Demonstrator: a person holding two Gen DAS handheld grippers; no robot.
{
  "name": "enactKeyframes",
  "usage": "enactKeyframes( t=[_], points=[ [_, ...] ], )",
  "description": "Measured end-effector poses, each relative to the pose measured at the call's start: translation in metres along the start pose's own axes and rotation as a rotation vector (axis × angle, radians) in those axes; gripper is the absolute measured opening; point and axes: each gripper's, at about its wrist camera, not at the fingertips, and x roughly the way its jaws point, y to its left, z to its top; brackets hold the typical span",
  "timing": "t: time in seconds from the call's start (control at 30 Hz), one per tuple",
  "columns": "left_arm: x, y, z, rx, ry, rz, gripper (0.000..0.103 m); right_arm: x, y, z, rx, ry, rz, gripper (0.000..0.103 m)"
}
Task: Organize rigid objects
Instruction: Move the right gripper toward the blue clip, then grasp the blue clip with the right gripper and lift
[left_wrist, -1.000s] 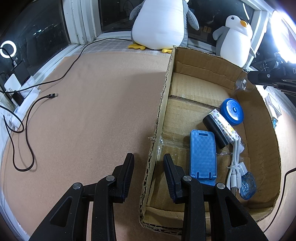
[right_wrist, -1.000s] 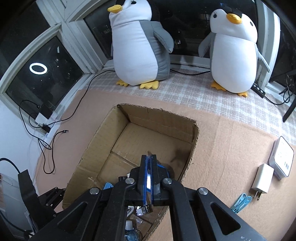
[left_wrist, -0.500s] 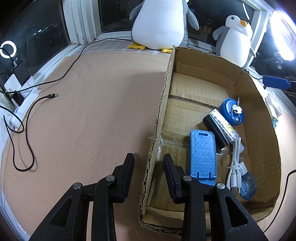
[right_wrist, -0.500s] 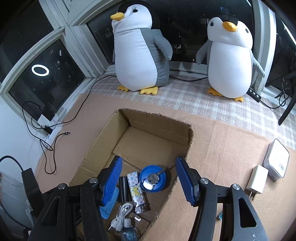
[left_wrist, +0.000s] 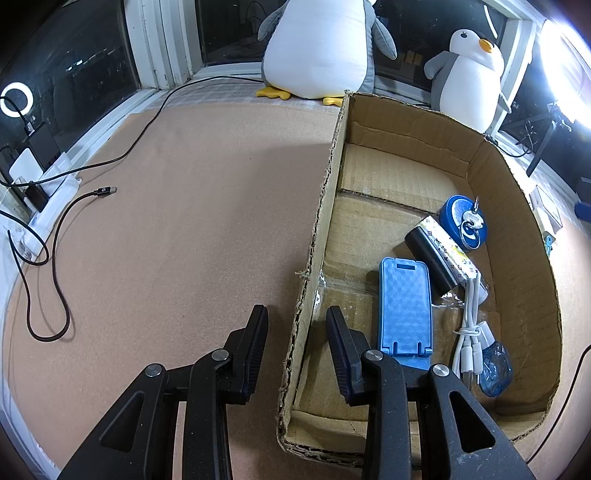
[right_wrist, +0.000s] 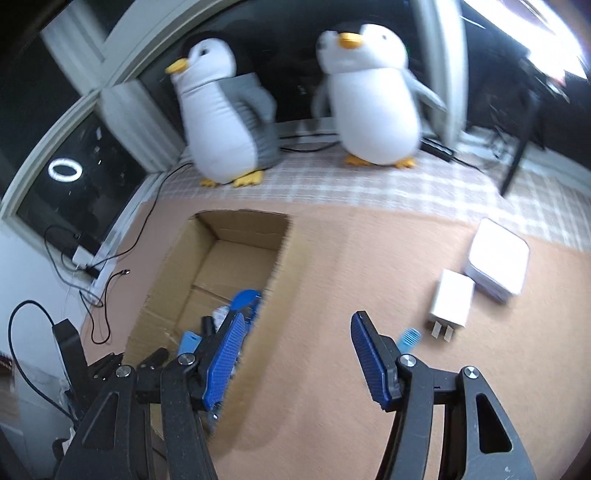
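An open cardboard box (left_wrist: 524, 229) lies on the tan mat. Inside it are a blue phone stand (left_wrist: 404, 302), a black and white patterned cylinder (left_wrist: 439, 254), a round blue tin (left_wrist: 463, 221) with a small key ring on top, a white cable (left_wrist: 471, 332) and a small blue bottle (left_wrist: 496, 363). My left gripper (left_wrist: 297, 321) is open, its fingers straddling the box's left wall. My right gripper (right_wrist: 299, 332) is open and empty, right of the box (right_wrist: 207, 273). On the mat lie a white charger plug (right_wrist: 452, 301), a white square box (right_wrist: 496, 264) and a small blue clip (right_wrist: 408, 338).
Two plush penguins (right_wrist: 225, 114) (right_wrist: 373, 99) stand on the checked cloth by the window. A black cable (left_wrist: 55, 236) and a power strip (left_wrist: 40, 206) lie at the mat's left edge. A bright lamp (left_wrist: 565, 55) glares at upper right.
My right gripper opened and dropped the key ring onto the blue tin in the box, then swung right toward the charger. The left gripper has stayed still.
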Motion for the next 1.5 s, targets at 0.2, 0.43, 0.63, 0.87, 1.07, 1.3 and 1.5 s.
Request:
enactKeyframes(
  t=[0.2,0.43,0.63,0.87,1.07,1.3,1.5],
  points=[
    [0.0,0.0,0.0,0.001,0.0,0.001,0.036,0.006,-0.038,-0.012,0.106,0.051,-0.029,0.056],
    [0.0,0.0,0.0,0.0,0.0,0.001,0.036,0.024,-0.057,-0.023,0.158,0.097,-0.072,0.049],
    [0.0,0.0,0.0,-0.001,0.0,0.0,0.036,0.042,-0.059,-0.023,0.168,0.127,-0.107,0.041],
    [0.0,0.0,0.0,-0.001,0.0,0.0,0.036,0.058,-0.059,-0.017,0.157,0.161,-0.163,0.03],
    [0.0,0.0,-0.001,-0.002,0.0,0.0,0.036,0.065,-0.053,-0.017,0.105,0.181,-0.216,0.019],
    [0.0,0.0,-0.001,-0.001,-0.001,0.0,0.036,0.063,-0.055,-0.019,0.093,0.191,-0.212,0.011],
    [0.0,0.0,-0.001,-0.002,-0.001,0.0,0.036,0.056,-0.051,-0.022,0.091,0.181,-0.192,0.011]
  ],
)
